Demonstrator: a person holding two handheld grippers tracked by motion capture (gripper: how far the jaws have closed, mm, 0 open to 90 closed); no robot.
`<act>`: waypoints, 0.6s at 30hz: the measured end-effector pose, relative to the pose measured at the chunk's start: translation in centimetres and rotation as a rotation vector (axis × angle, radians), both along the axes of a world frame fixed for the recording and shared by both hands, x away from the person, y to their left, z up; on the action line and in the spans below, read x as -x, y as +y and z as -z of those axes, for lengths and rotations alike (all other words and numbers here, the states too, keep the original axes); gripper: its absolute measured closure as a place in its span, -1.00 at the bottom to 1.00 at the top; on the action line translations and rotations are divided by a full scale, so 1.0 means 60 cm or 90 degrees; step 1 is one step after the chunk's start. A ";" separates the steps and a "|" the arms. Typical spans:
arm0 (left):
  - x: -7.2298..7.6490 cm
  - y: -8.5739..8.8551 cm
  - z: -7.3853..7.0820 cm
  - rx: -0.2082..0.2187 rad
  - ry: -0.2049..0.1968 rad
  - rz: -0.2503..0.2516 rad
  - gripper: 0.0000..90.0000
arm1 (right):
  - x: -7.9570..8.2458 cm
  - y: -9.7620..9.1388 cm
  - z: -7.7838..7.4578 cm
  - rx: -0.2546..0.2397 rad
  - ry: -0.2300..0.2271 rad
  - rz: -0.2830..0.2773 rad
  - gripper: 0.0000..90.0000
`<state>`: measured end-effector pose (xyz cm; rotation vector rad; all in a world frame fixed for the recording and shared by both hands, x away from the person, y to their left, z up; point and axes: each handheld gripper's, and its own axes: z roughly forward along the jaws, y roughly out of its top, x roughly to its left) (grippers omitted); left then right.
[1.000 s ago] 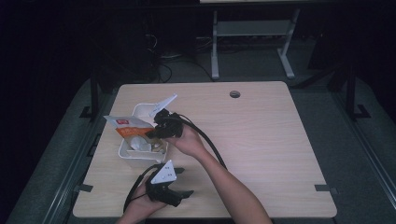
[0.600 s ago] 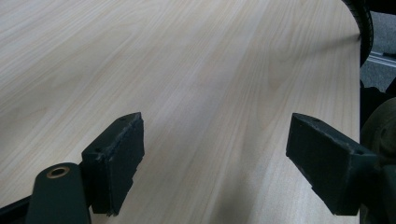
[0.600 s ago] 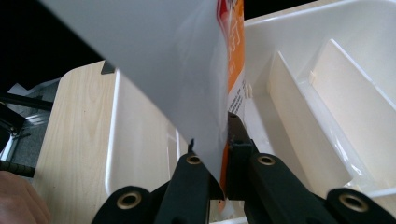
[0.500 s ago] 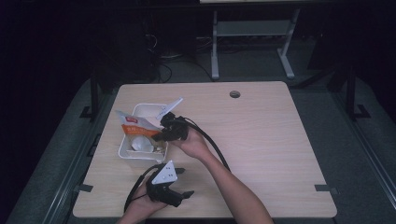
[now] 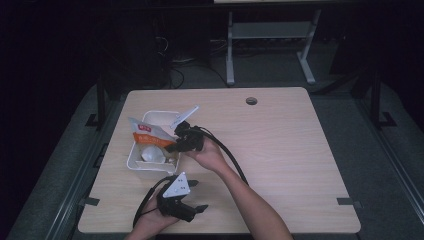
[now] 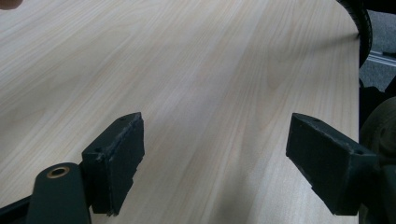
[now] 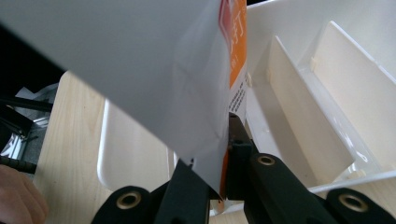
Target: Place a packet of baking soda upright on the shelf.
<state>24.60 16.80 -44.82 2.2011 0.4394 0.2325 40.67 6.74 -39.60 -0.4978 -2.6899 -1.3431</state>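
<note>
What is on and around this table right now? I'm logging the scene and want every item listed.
Table: one, light wood, centre of the high view.
Tray: one, white, with compartments, left part of the table.
Packet: one, orange and white, held over the tray.
White item: one, inside the tray; kind unclear.
Hole: one, dark, far edge of the table.
Metal stand: one, grey, on the floor behind the table.
Left tongs: open, over bare table near the front edge.
Right tongs: shut on the packet, by the tray.
</note>
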 end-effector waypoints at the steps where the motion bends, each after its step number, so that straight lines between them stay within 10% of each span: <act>1: -0.001 0.001 0.000 0.001 0.000 -0.001 -0.59 | 0.001 0.000 0.000 -0.003 -0.002 -0.001 0.95; 18: -0.002 0.002 -0.002 0.005 -0.007 -0.009 -0.58 | 0.002 -0.025 -0.021 -0.033 -0.006 0.004 0.69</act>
